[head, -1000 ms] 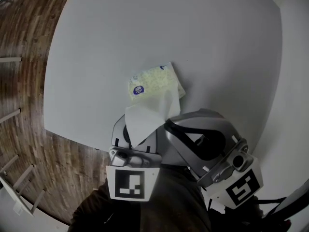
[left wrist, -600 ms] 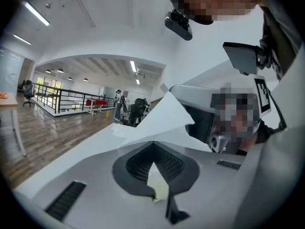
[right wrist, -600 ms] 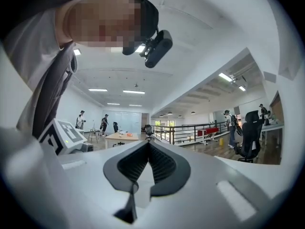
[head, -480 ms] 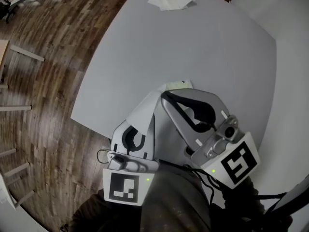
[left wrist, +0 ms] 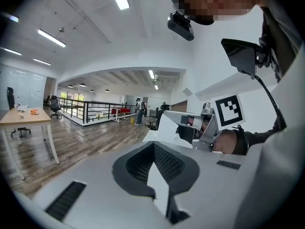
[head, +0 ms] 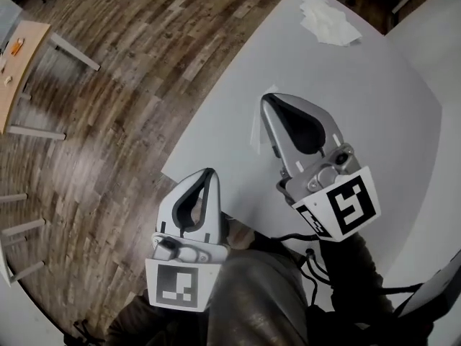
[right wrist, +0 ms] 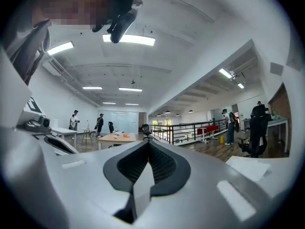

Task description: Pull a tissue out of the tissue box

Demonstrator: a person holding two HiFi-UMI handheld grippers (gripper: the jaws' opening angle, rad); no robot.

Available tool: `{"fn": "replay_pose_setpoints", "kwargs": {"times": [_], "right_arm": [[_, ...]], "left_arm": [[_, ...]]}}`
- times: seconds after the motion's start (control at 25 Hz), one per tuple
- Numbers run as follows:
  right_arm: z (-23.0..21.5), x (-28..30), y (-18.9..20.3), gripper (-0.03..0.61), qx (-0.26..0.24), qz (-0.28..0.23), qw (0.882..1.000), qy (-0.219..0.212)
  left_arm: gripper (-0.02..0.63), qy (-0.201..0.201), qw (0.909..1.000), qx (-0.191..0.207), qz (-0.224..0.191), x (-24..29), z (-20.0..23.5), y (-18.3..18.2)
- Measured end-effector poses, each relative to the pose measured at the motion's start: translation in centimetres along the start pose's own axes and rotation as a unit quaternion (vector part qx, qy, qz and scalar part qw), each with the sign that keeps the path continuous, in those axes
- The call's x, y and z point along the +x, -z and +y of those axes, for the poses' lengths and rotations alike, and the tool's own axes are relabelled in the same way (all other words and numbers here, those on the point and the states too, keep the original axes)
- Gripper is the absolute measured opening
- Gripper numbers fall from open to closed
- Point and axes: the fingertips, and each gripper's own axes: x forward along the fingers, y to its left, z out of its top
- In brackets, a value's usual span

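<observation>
The tissue (head: 253,132) is out, hanging at 9 o'clock of the right gripper (head: 267,102), which pinches it tight. The left gripper (head: 209,173) squeezes a white bit too. No tissue box shows. I think only putting it down is left.

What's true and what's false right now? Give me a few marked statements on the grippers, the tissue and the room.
1. The left gripper has its jaws wide apart. False: they are together.
2. The right gripper is shut, with a white tissue hanging at its tip. True.
3. Loose tissues lie piled at the far end of the table. True.
4. The floor is carpeted. False: it is a wooden floor.
</observation>
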Motion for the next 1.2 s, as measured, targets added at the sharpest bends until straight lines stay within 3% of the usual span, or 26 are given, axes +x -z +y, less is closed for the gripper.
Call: {"fn": "replay_pose_setpoints", "kwargs": {"times": [0.2,0.44,0.6,0.72,0.84,1.0,1.2], "right_arm": [[1.4,1.6,1.9,0.003,0.002,-0.02,0.998,0.051],[6.3,0.4,9.6,0.003,0.014,0.018,0.998,0.054],[9.9,-0.8,16.1,0.003,-0.005,0.081,0.996,0.039],[12.1,-1.4,21.2,0.007,0.026,0.137,0.989,0.051],[13.7,-2.1,24.3,0.067,0.067,0.178,0.98,0.056],[15.1,-3.8,25.1,0.132,0.103,0.197,0.974,0.049],[16.3,-7.7,22.3,0.133,0.115,0.17,0.977,0.065]], "left_arm": [[-0.002,-0.006,1.0,-0.004,0.003,-1.2,4.0,1.0],[-0.002,0.007,0.9998,0.007,0.015,-2.6,5.6,2.8],[-0.002,0.021,0.9995,0.017,0.018,-3.2,5.5,4.2],[-0.002,0.031,0.9992,0.021,0.016,-3.8,5.5,4.9],[-0.002,0.046,0.9987,0.022,0.01,-4.3,5.2,4.9],[-0.002,0.065,0.9972,0.036,0.007,-4.8,3.8,4.8],[-0.002,0.086,0.9951,0.048,-0.005,-5.9,0.5,5.0]]}}
